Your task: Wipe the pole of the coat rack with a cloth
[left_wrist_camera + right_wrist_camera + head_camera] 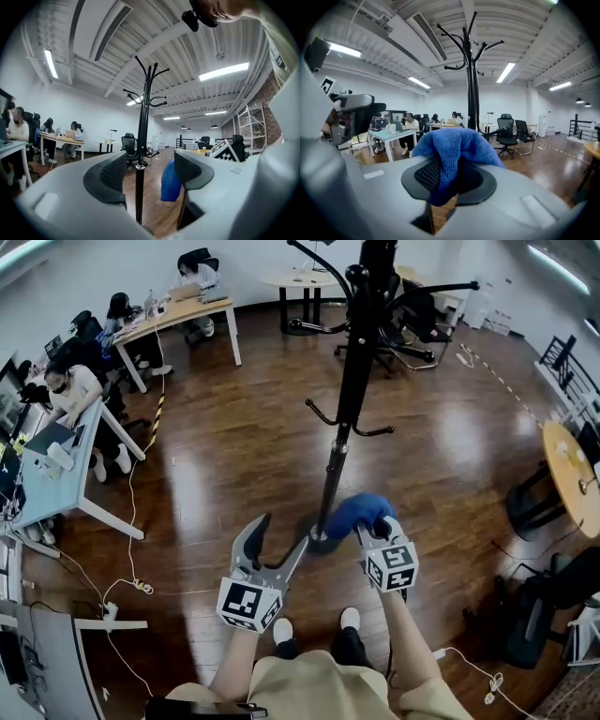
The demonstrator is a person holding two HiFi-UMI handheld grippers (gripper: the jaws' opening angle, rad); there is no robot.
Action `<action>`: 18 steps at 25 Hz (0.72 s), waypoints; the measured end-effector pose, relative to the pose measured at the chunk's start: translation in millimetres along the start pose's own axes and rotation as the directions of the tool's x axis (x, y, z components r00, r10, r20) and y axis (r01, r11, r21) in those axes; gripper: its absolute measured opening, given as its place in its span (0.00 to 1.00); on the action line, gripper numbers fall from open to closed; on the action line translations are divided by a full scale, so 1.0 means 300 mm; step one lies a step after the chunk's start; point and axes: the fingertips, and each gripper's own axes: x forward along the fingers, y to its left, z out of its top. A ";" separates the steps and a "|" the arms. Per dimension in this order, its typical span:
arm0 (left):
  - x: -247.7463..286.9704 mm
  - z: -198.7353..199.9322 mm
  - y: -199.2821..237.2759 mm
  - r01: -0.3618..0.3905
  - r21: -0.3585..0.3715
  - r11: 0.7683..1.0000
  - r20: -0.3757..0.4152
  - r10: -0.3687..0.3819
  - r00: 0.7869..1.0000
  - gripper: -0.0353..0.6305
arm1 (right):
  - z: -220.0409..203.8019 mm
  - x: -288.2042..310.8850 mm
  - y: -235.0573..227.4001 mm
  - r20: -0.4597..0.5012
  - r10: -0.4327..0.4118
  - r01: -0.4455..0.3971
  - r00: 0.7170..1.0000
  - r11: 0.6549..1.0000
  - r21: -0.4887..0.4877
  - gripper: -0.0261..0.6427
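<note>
Found right hand-held gripper point(373, 527) clamped on a blue cloth point(356, 511), low by the black pole point(343, 437) of the coat rack point(375, 268), just above the base point(317, 542), cloth pressed to the pole's right side in head view. Confirmed in right gripper view: pads point(423, 176) closed on a fold of cloth point(451, 150), rest bunched above the jaws, pole point(472, 93) rising right behind with hooks point(454, 47) fanned at top; could not tell contact from there. Found left hand-held gripper point(284, 531) wide open, nothing gripped, one tip close by the base. Got from left gripper view only: pole point(139, 187) framed in the gap between the two dark pads, nearer the left one, touching or not unclear; cloth point(169, 182) seen past the right pad, plus the other gripper's marker cube point(224, 151). Got from head view only: dark glossy wood floor point(234, 456), white shoes point(282, 630) below the grippers, cables point(131, 521) trailing at left, pale desks point(178, 313) with seated people point(70, 390), a round table point(305, 279) at back, office chairs point(417, 315) behind the rack, another round table at right edge. Picked up in gripper views only: white ribbed ceiling point(154, 42) with strip lights point(224, 71), white walls point(93, 117), metal shelving point(253, 126) and brick point(269, 122) at far right of left gripper view.
</note>
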 end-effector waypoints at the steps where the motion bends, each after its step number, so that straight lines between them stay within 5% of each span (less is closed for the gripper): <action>1: 0.023 -0.003 0.000 -0.014 0.007 1.000 0.007 0.014 1.000 0.50 | -0.018 0.055 -0.030 -0.014 0.022 -0.022 1.000 1.000 0.005 0.14; 7: 0.121 -0.045 0.023 -0.118 -0.068 0.991 0.017 0.119 0.993 0.52 | -0.071 0.382 -0.140 -0.088 0.156 -0.162 0.984 0.985 -0.065 0.14; 13: 0.128 -0.145 0.073 -0.247 -0.077 0.966 -0.049 0.243 0.969 0.52 | -0.123 0.670 -0.191 -0.148 0.201 -0.214 0.968 0.974 -0.078 0.14; 18: 0.109 -0.204 0.086 -0.280 -0.092 0.956 -0.101 0.271 0.957 0.52 | -0.212 0.696 -0.166 -0.144 0.189 -0.207 0.971 0.972 -0.116 0.14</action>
